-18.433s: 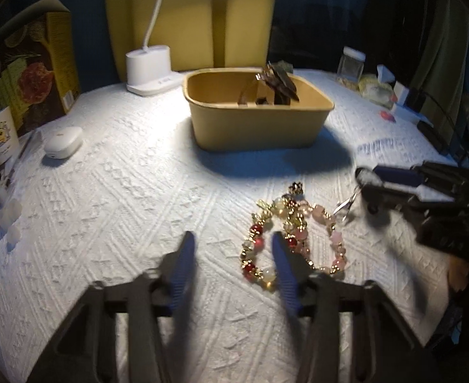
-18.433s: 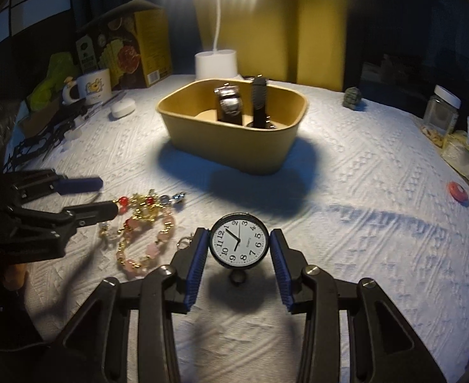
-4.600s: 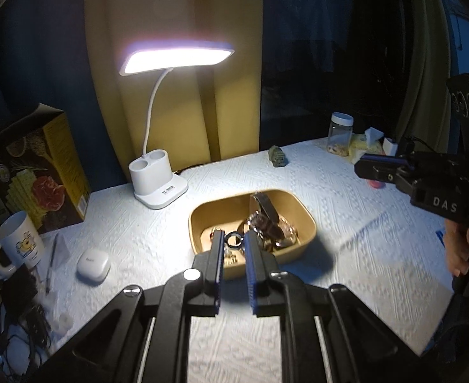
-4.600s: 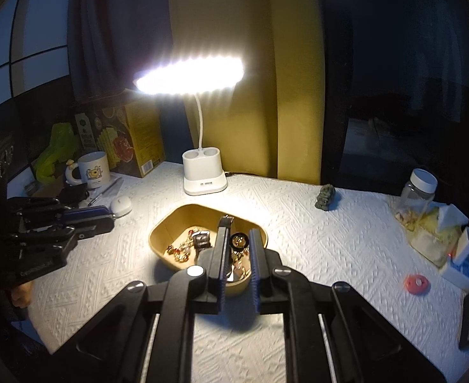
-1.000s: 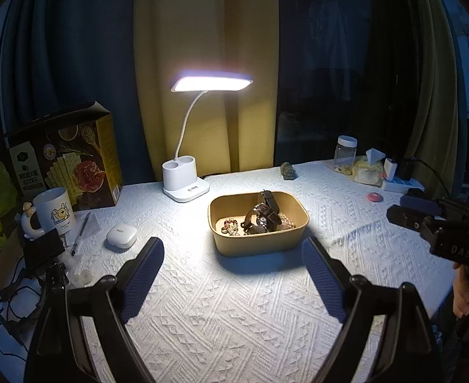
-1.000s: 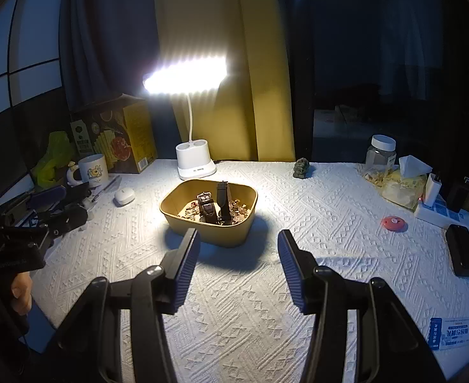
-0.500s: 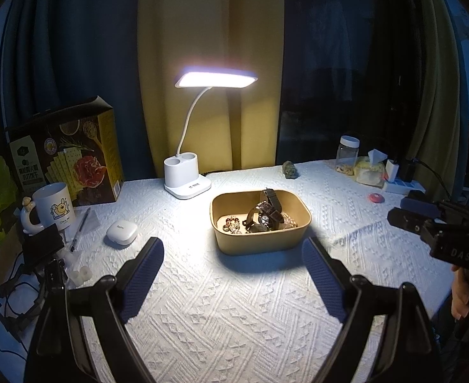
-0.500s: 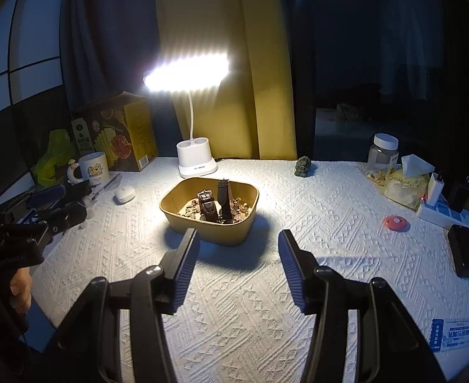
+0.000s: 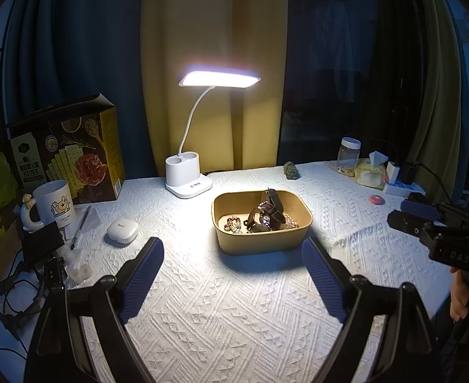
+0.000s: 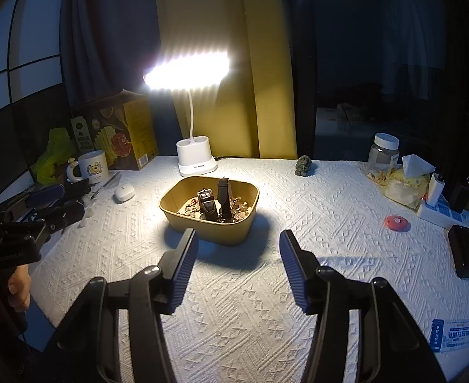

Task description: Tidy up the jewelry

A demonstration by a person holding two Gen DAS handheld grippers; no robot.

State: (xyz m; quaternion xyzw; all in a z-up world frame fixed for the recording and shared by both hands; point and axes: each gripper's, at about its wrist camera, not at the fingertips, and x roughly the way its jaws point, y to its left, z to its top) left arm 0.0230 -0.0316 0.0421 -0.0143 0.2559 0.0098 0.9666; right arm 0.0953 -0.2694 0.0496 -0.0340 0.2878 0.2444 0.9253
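Observation:
A tan tray stands mid-table under the lamp, holding watches and beaded jewelry. It also shows in the right wrist view with two dark-strapped watches upright inside. My left gripper is open and empty, held back above the near side of the table. My right gripper is open and empty, also back from the tray. Each gripper shows in the other's view: the right one at the right edge, the left one at the left.
A white desk lamp stands behind the tray. A box, mug, pen and white earbud case sit left. A jar, tissues, power strip, red disc and dark case sit right.
Both grippers have drifted slightly; the tray sits a little lower and nearer in the left view. The jaws stay open and nothing on the table moved.

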